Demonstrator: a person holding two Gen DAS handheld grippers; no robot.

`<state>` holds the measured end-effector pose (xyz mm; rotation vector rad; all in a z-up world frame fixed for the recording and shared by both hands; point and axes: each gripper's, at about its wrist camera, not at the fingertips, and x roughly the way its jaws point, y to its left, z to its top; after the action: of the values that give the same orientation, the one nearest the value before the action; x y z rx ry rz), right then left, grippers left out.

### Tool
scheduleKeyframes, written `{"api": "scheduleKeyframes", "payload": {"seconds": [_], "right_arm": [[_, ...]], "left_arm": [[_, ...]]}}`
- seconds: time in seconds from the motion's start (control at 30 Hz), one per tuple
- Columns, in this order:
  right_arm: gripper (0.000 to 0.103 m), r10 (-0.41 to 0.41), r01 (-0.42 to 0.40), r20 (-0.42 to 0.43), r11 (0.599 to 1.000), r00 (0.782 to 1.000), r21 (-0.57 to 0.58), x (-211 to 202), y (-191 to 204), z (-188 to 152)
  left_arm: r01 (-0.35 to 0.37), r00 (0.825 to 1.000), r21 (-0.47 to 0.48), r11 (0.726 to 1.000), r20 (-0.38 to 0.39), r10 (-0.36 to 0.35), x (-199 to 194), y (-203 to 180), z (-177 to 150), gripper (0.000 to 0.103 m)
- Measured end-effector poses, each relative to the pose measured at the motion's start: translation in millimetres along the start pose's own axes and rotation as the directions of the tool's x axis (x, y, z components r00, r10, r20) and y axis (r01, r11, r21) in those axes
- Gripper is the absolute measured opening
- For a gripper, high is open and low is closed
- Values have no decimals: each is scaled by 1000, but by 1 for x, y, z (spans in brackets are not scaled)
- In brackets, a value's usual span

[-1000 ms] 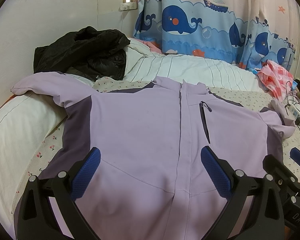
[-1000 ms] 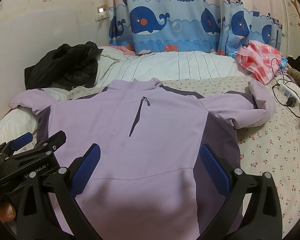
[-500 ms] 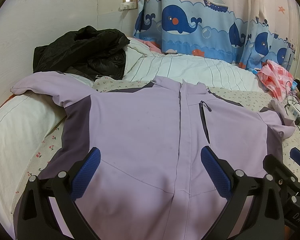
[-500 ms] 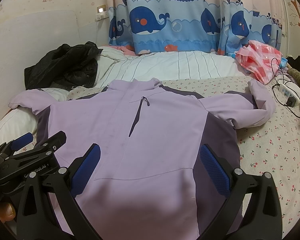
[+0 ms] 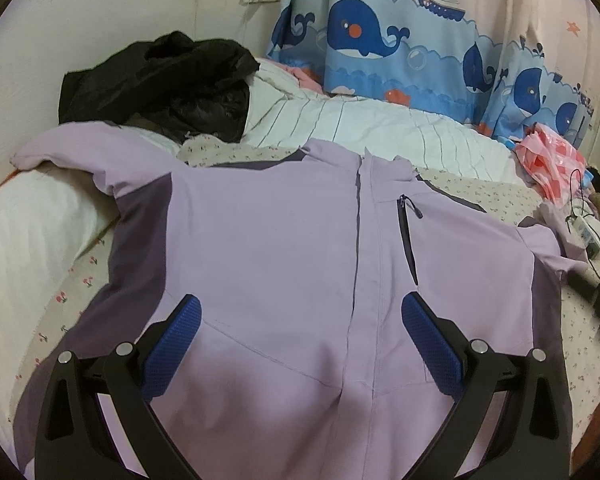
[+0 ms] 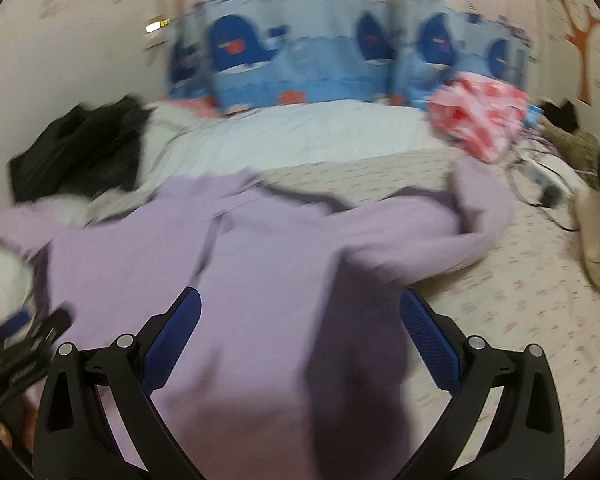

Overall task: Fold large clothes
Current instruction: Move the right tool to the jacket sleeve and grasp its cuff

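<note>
A bed (image 5: 80,280) with a small-flowered sheet is filling both views, and a whale-printed curtain (image 5: 380,56) is hanging along its far side. A lilac jacket (image 5: 284,264) with darker purple side panels is lying face up and spread flat across the middle of the bed, collar pointing far and hem lying near, its front zip running down the centre and a short chest-pocket zip (image 5: 408,240) sitting just right of it. Its left sleeve (image 5: 80,148) is draping over a white pillow (image 5: 32,216) at the left edge, while its right sleeve (image 6: 480,216) is lying bent on the sheet at the right. A striped white duvet (image 5: 380,128) is lying beyond the collar, and a crumpled black garment (image 5: 160,80) is resting on the far left. A pink and red checked bag (image 5: 552,164) is sitting at the far right, near a white power strip (image 5: 590,238) with cables. The left tool (image 5: 300,340) is hovering over the jacket's near half with its jaws spread wide, gripping nothing. The right tool (image 6: 300,336) is hanging over the jacket's right side, jaws likewise wide apart and empty; that view is blurred, so fine detail there cannot be made out.
</note>
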<state>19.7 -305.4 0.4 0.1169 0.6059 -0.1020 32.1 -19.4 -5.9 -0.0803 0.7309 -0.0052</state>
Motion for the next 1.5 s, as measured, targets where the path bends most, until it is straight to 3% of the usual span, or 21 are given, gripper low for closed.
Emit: {"api": "scheduleKeyframes", "payload": {"seconds": [0.07, 0.13, 0.27, 0.37, 0.47, 0.53, 0.63, 0.67, 0.73, 0.8, 0.87, 0.93, 1.0, 1.07, 1.13, 1.2, 1.27, 1.37, 1.4, 1.47, 1.5], "right_arm": [[96, -80, 80, 30, 997, 996, 6, 5, -31, 22], [96, -197, 198, 44, 980, 979, -23, 23, -66, 57], [96, -342, 339, -77, 940, 937, -46, 93, -131, 121], [96, -383, 390, -180, 921, 906, 3, 143, -170, 146], [96, -403, 419, -278, 908, 872, 0, 204, -191, 151], [96, -426, 431, -332, 900, 841, -64, 241, -200, 142], [96, -556, 516, -365, 831, 747, -210, 274, -217, 122], [96, -564, 541, -361, 823, 743, -174, 270, -231, 117], [96, -505, 557, -355, 829, 787, 55, 236, -278, 105], [96, -453, 543, -335, 799, 826, 257, 188, -321, 80], [96, -418, 517, -314, 763, 852, 387, 144, -352, 47], [96, -344, 452, -298, 747, 890, 488, 98, -369, 8], [96, -234, 328, -233, 732, 944, 596, 64, -380, -29], [96, -149, 236, -186, 718, 971, 655, 51, -383, -43], [96, -60, 140, -143, 736, 988, 662, 53, -384, -46], [96, 17, 77, -131, 732, 991, 677, 63, -387, -45], [96, 48, 49, -107, 662, 993, 748, 76, -399, -49], [95, 10, 8, -17, 588, 1000, 809, 79, -417, -54], [89, -17, -9, 23, 573, 1000, 820, 77, -419, -56], [22, -5, -2, 7, 613, 1000, 790, 85, -414, -48], [17, -17, 17, -8, 637, 1000, 771, 87, -407, -41]], "left_arm": [[1, 1000, -1, 1000, -6, -1, 3, 0, -1, 96], [-2, 1000, 1, 1000, -9, 2, 5, 0, -2, 96], [2, 1000, -2, 1000, -25, -2, 10, -1, -3, 96], [-1, 999, 6, 1000, -46, 1, 17, -3, -5, 96], [14, 997, -6, 1000, -78, -14, 24, 0, -6, 96], [22, 995, -20, 1000, -96, -24, 28, 2, -7, 96], [34, 991, -41, 999, -126, -39, 35, 6, -9, 96], [35, 990, -44, 998, -133, -41, 36, 6, -11, 96], [37, 988, -58, 998, -151, -45, 40, 8, -12, 96], [37, 987, -66, 997, -155, -47, 41, 9, -13, 96], [36, 988, -65, 997, -150, -45, 39, 8, -14, 96], [33, 989, -61, 998, -144, -42, 38, 8, -14, 96], [29, 989, -59, 998, -140, -37, 38, 7, -15, 96], [28, 990, -55, 998, -140, -35, 38, 6, -15, 96], [27, 990, -51, 998, -136, -34, 37, 5, -15, 96], [27, 991, -48, 998, -132, -33, 36, 5, -15, 96], [26, 991, -47, 999, -134, -33, 37, 5, -15, 96], [26, 989, -47, 999, -144, -33, 38, 6, -16, 96], [27, 988, -49, 998, -148, -34, 39, 6, -17, 96], [29, 988, -52, 998, -149, -37, 39, 6, -17, 96], [30, 989, -52, 998, -147, -37, 38, 6, -17, 96]]}}
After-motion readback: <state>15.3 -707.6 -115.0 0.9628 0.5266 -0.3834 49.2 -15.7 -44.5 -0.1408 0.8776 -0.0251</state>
